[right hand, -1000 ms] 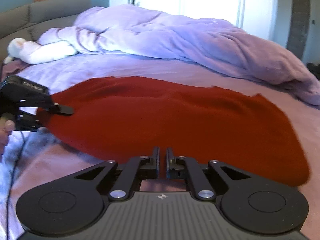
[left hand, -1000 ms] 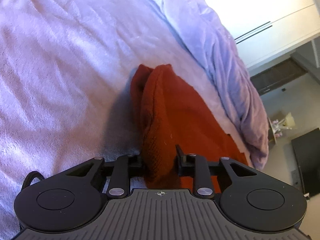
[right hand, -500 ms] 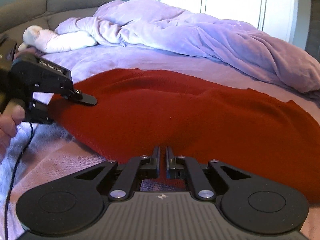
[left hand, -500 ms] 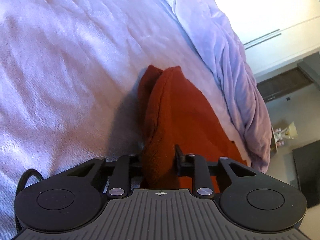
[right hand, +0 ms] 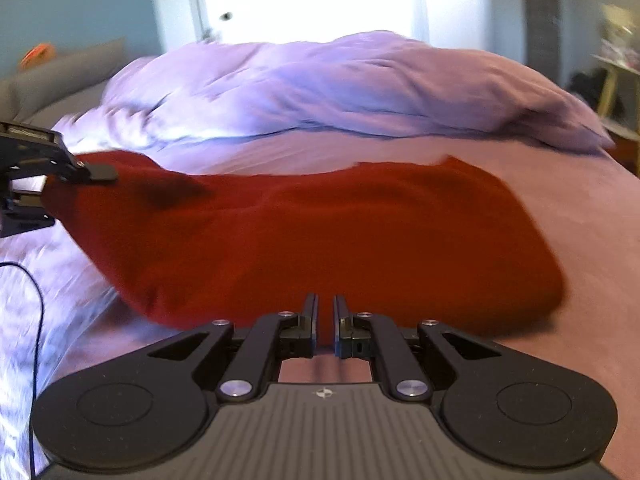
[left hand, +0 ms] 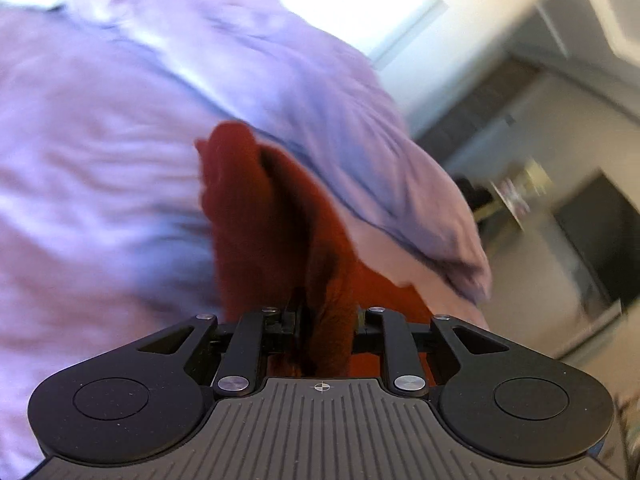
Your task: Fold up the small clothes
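Observation:
A dark red knit garment (right hand: 312, 236) lies across the lilac bed, its near edge folded over. My right gripper (right hand: 325, 320) is shut on the near edge of the garment, jaws almost together. My left gripper (left hand: 326, 320) is shut on a bunched end of the same garment (left hand: 272, 216), which fills the gap between its jaws. The left gripper also shows in the right wrist view (right hand: 48, 176) at the garment's left end, holding it a little above the bed. Both views are blurred by motion.
A crumpled lilac duvet (right hand: 360, 88) lies along the far side of the bed. The bed sheet (left hand: 80, 184) spreads left of the garment. A grey headboard (right hand: 60, 76) stands at the left. White closet doors (right hand: 320, 0), a dark screen (left hand: 600, 232) and a side table are beyond the bed.
Both grippers have swung, carrying the garment's held edge over toward the duvet side. The garment now looks shorter and thicker, folded over itself. The left gripper's view has tilted up toward the room.

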A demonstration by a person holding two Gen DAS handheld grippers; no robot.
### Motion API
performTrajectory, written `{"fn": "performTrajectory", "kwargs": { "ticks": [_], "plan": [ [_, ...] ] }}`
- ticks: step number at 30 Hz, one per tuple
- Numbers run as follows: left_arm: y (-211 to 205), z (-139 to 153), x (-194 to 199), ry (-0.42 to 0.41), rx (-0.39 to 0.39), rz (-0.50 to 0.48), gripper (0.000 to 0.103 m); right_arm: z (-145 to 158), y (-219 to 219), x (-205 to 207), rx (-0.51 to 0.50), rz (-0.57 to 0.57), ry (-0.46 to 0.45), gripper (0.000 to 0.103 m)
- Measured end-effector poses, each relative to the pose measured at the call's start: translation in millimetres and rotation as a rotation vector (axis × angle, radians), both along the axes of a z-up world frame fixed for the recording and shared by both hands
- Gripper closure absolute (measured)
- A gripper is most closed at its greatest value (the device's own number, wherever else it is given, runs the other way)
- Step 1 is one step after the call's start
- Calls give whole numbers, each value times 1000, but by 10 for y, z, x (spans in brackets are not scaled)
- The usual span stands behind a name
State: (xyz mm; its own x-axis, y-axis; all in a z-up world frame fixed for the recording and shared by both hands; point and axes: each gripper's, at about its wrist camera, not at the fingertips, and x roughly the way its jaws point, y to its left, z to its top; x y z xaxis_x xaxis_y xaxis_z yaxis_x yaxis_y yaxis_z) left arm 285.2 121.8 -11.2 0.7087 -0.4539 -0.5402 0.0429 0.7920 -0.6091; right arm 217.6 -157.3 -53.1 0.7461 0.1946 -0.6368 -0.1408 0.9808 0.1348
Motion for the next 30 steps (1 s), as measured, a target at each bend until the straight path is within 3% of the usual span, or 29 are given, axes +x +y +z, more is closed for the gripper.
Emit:
{"fn": "performTrajectory", "kwargs": {
  "ticks": [5, 9, 12, 14, 16, 19, 22, 26, 30],
  "plan": [
    [-793, -295, 156, 78, 101, -117, 81, -49, -313, -6, 23, -94, 13, 96],
    [-1040, -580, 107, 109, 139, -140, 74, -107, -507, 2, 23, -153, 31, 96],
    [-966, -361, -6, 93, 135, -123, 70, -161, -619, 16, 19, -183, 61, 96],
    [-864, -133, -163, 12, 133, -122, 56, -182, -685, -13, 12, -194, 71, 96],
    [-767, 8, -263, -26, 150, -94, 53, -177, -726, -53, 13, -201, 59, 96],
    [-543, 20, -304, -19, 232, -5, 51, -119, -716, -61, 14, -210, 35, 96],
    [-363, -162, -284, 70, 336, 82, 52, 18, -594, 2, 46, -157, -6, 96],
    [-303, -393, -254, 155, 315, 73, 52, 213, -192, 95, 34, -18, -90, 94],
    [-460, -475, -203, 142, 324, 36, 50, 245, 111, 199, 14, 61, -128, 91]
  ]
}}
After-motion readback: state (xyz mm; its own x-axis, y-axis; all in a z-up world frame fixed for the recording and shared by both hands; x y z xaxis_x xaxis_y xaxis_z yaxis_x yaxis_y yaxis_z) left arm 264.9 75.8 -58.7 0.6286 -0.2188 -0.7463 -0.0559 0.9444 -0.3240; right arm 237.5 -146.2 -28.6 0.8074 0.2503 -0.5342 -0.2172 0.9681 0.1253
